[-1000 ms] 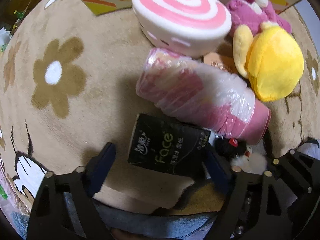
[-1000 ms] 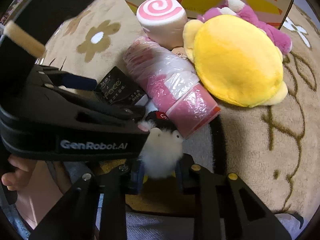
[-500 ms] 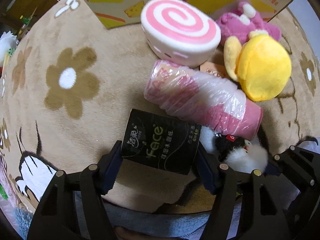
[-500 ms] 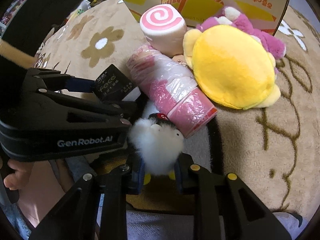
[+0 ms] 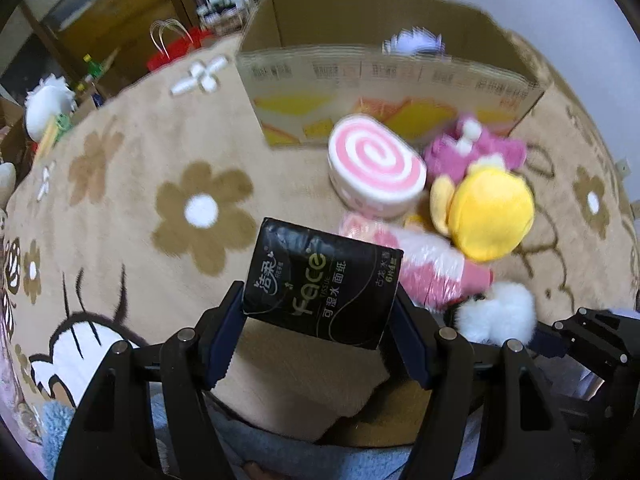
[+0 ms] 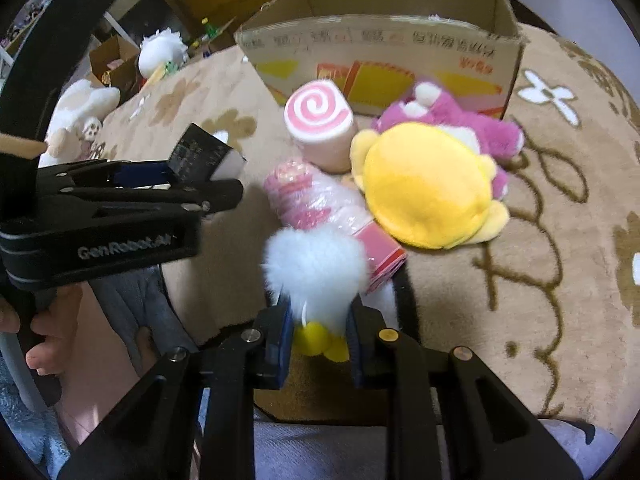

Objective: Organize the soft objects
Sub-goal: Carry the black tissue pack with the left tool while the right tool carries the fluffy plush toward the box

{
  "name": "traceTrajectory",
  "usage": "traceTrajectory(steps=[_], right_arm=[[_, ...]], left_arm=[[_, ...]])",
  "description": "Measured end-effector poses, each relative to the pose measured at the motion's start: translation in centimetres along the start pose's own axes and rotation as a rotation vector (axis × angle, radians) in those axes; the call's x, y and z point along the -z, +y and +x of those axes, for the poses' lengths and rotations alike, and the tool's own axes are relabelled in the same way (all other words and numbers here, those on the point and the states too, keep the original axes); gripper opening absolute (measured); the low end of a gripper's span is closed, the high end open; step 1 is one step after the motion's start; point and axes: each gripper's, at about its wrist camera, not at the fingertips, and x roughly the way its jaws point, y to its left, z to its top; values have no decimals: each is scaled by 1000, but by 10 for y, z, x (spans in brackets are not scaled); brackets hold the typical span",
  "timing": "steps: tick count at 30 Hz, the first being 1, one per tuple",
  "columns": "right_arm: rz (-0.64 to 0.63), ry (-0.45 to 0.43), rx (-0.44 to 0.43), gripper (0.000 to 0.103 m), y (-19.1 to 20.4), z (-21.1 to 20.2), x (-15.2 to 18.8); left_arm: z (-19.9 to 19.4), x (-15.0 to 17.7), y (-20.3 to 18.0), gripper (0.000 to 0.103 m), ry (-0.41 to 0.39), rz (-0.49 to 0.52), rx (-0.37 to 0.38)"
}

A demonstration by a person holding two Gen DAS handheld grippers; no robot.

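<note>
Both grippers have risen off the rug since the earlier frames, each carrying its pick — the view now tips up to show the open cardboard box (image 5: 384,76) behind the pile. Left gripper (image 5: 316,324) is clamped on the black tissue pack (image 5: 324,284), pinched by its two ends and held above the rug (image 5: 132,216). Right gripper (image 6: 318,332) is clamped on the white fluffy plush (image 6: 316,268), yellow feet showing between the jaws.

Still lying on the rug in front of the box: pink swirl cushion (image 5: 376,164), wrapped pink roll (image 5: 436,268), yellow plush (image 5: 488,212), magenta plush (image 5: 476,148) — all crowded together and touching. Something pale shows over the box's front wall in the left wrist view, too blurred to identify.

Judgement: early-to-mid task. Two items are in hand but not yet dropped; four remain on the floor. Likely next step is carrying both loads over the box rim and releasing them inside, then returning for the pile. Motion blur suggests a quick lift; the fluffy plush is gripped low on its body, so it could slip.
</note>
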Motion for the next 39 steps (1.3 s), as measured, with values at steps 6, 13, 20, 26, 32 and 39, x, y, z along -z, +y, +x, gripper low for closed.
traceTrajectory(steps=[6, 13, 20, 26, 32, 39], right_arm=[[10, -88, 8, 23, -4, -19, -2], [29, -173, -2, 22, -4, -40, -9], [45, -285, 7, 22, -13, -66, -16], [41, -366, 13, 22, -19, -83, -31], [12, -459, 55, 22, -15, -101, -48], [-22, -522, 161, 22, -11, -113, -74]], left_arm=[[-37, 0, 6, 68, -145, -12, -21], [-61, -2, 12, 68, -280, -37, -48], [-71, -6, 12, 68, -356, -39, -75], [-77, -14, 15, 68, -405, -57, -81], [-89, -28, 18, 68, -469, -72, -98], [-98, -50, 14, 68, -557, -58, -140]])
